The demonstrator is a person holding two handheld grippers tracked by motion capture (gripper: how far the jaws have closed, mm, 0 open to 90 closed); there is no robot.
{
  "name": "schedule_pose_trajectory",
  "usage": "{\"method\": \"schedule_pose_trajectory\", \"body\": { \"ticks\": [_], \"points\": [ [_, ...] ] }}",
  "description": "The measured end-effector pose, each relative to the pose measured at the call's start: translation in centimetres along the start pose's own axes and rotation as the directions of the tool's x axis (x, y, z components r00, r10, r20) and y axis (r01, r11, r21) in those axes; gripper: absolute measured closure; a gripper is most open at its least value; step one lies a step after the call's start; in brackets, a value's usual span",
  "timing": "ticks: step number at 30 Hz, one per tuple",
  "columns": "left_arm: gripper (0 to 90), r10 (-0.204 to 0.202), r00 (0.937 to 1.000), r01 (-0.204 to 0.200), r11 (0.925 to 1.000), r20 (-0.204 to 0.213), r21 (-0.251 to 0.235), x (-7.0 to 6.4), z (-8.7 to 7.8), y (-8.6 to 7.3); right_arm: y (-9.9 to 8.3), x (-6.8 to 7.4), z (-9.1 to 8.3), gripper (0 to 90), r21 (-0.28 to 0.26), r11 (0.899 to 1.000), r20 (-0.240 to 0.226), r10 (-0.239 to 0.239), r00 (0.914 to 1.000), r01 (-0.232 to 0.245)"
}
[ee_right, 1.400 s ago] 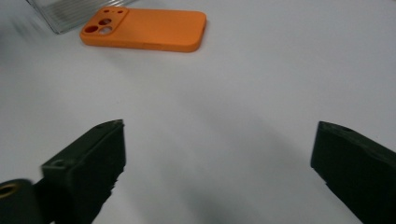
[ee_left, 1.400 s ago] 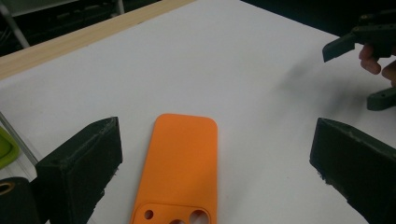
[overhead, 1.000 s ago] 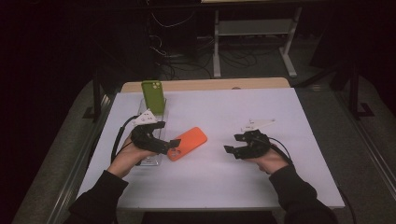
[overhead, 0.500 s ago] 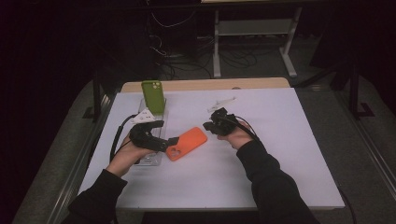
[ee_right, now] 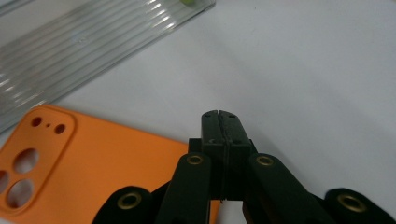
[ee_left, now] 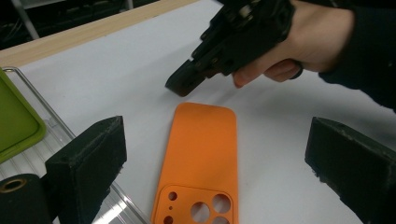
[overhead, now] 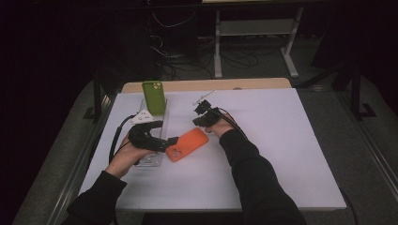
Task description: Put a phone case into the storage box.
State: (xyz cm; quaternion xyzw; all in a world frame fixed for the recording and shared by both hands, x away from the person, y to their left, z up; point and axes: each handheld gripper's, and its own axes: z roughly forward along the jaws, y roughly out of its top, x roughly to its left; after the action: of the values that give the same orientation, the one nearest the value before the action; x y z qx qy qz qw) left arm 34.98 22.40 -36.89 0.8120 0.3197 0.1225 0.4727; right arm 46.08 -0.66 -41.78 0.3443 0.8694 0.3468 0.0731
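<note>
Two grippers work one orange phone case (overhead: 187,144) lying flat at table centre. The left gripper (ee_left: 215,158) holds its jaws wide apart, straddling the case's camera-hole end without touching it. The right gripper (ee_right: 223,122), jaws pressed together on nothing, hovers just past the case's far end, at its 1 o'clock. A clear ribbed tray (overhead: 152,157) lies at the case's 9 o'clock, with a green case (overhead: 154,97) upright at the tray's 12 o'clock. Likely step: steadying for pickup; next, the right tip must nudge or pin the edge.
</note>
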Motion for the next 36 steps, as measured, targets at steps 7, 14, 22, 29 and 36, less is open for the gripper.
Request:
{"method": "schedule_pose_trajectory", "body": {
  "ticks": [7, 14, 22, 29, 36],
  "points": [
    [5.2, 0.001, 1.0, -0.001, 1.0, -0.002, 0.002, -0.2, 0.1, 0.1, 0.4, 0.0, 2.0, 88.4, 0.056, 0.998, -0.023, 0.01, 0.9997, -0.009],
    [5.3, 0.005, 1.0, -0.005, 1.0, 0.003, -0.002, -0.4, 0.1, 0.3, 0.5, 0.0, 2.8, 88.4, 0.084, 0.996, -0.013, 0.012, 0.9998, -0.011],
    [5.3, 0.001, 1.0, -0.001, 1.0, 0.003, -0.007, -0.4, 0.0, 0.3, 0.0, 0.1, 2.3, 88.5, 0.115, 0.993, -0.029, -0.012, 0.9995, 0.015],
    [5.3, 0.003, 1.0, -0.003, 0.9999, 0.002, -0.014, -0.4, -0.2, 0.4, -1.8, 0.3, 0.6, 88.6, 0.125, 0.991, -0.05, -0.047, 0.9976, 0.053],
    [5.3, 0.003, 1.0, -0.003, 0.9999, 0.006, -0.012, -0.6, -0.1, 0.5, -3.8, 0.9, -1.1, 88.6, 0.111, 0.989, -0.075, -0.089, 0.9932, 0.097]
  ]
}}
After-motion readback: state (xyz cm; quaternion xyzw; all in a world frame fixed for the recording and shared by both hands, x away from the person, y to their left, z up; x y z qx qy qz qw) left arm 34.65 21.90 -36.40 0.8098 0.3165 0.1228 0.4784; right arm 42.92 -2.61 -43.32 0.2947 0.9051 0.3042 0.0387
